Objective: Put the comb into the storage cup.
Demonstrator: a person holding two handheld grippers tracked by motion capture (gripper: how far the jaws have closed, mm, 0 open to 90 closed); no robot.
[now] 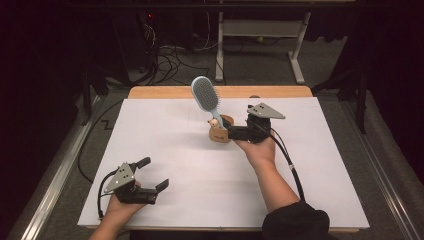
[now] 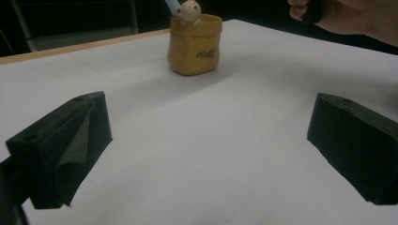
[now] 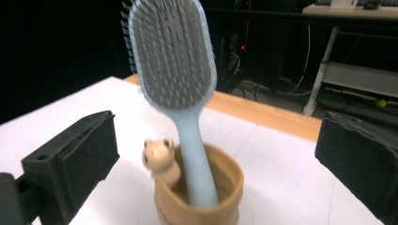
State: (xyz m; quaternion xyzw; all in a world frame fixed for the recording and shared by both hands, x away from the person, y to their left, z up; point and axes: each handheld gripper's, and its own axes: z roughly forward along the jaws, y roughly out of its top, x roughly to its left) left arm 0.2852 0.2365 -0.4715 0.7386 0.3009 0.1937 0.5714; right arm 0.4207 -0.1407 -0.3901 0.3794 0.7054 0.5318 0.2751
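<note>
- The brush [image 1: 205, 95] stands handle-down in the cup [image 1: 220, 131], its bristled head tilted up and to the left above the rim; the cup sits on the white counter [image 1: 200, 165] past its middle, toward the far edge
- A small bear figure [image 3: 161, 158] sits on the cup's rim, touching the brush handle
- The right gripper [image 1: 235, 133] lies low on the counter just right of the cup, pointing left at it; the right hand [image 1: 259, 150] holds it from behind, forearm running back to the near right
- In the right gripper view its jaws stand wide apart, one on each side of the cup and brush, holding nothing
- The left gripper [image 1: 153, 174] rests near the front left of the counter, well apart from the cup, in the left hand [image 1: 122, 204], aimed right and forward
- Its jaws are spread wide with bare counter between them, empty
</note>
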